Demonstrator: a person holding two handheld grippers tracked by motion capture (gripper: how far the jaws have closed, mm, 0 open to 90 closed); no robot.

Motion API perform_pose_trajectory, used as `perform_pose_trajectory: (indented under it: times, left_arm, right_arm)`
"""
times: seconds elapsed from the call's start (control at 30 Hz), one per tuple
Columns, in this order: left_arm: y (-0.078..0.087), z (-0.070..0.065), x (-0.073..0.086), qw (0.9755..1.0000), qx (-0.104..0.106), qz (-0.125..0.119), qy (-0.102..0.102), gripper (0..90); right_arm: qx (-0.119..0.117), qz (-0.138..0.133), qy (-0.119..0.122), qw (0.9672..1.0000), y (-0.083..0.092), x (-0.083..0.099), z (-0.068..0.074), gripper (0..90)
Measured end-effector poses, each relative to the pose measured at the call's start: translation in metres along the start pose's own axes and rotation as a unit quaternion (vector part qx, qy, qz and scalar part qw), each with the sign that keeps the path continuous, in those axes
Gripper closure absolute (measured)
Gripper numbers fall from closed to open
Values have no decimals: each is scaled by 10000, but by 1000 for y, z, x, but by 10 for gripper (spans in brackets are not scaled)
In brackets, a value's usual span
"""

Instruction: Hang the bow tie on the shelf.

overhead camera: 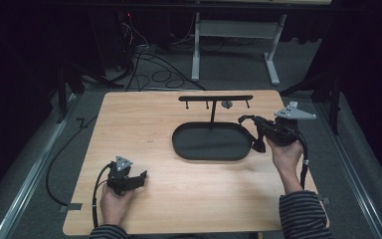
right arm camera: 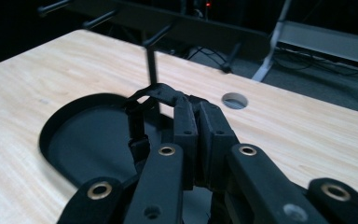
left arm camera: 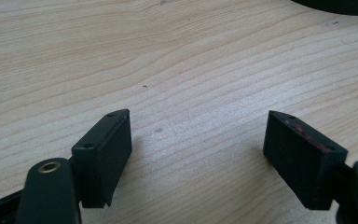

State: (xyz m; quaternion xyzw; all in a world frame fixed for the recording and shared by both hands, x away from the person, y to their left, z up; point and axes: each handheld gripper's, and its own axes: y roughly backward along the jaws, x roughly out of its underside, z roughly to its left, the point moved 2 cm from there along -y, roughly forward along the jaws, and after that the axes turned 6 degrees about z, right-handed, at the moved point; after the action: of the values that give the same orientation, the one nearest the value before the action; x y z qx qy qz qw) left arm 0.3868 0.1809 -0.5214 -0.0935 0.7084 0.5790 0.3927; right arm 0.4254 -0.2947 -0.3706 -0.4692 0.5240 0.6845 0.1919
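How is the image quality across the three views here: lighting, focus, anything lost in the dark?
High view: the table is evenly lit, the surroundings nearly black, so the black stand and tray lose detail. Left gripper view: sharp wood grain, soft shadows beside the left hand-held gripper. Right gripper view: the right hand-held gripper and the black strap it pinches merge dark on dark; the background is dim and soft.

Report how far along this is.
Done: the right gripper is shut on the black strap, raised above the tray's edge. In hand: the strap dangles near the hook stand. Left, probably: hanging it on a hook; the left gripper sits open on the table.
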Motion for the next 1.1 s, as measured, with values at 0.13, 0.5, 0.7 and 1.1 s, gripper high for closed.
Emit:
perform_pose_trajectory:
  times: [0.13, 0.5, 0.7, 1.1]
  left_arm:
    - [0, 0, 0, 10000, -9, -1, 11, 240]
    - [0, 0, 0, 10000, -12, 1, 13, 240]
    - [0, 0, 0, 10000, -11, 1, 14, 240]
    - [0, 0, 0, 10000, -12, 1, 14, 239]
  right_arm:
    - [85, -38, -18, 10000, -2, -8, -6, 877]
    - [284, -38, -174, 9994, -15, -23, -19, 875]
    - [356, 23, -348, 9988, -29, -27, -26, 874]
    - [324, 178, -591, 9976, -48, -25, -32, 844]
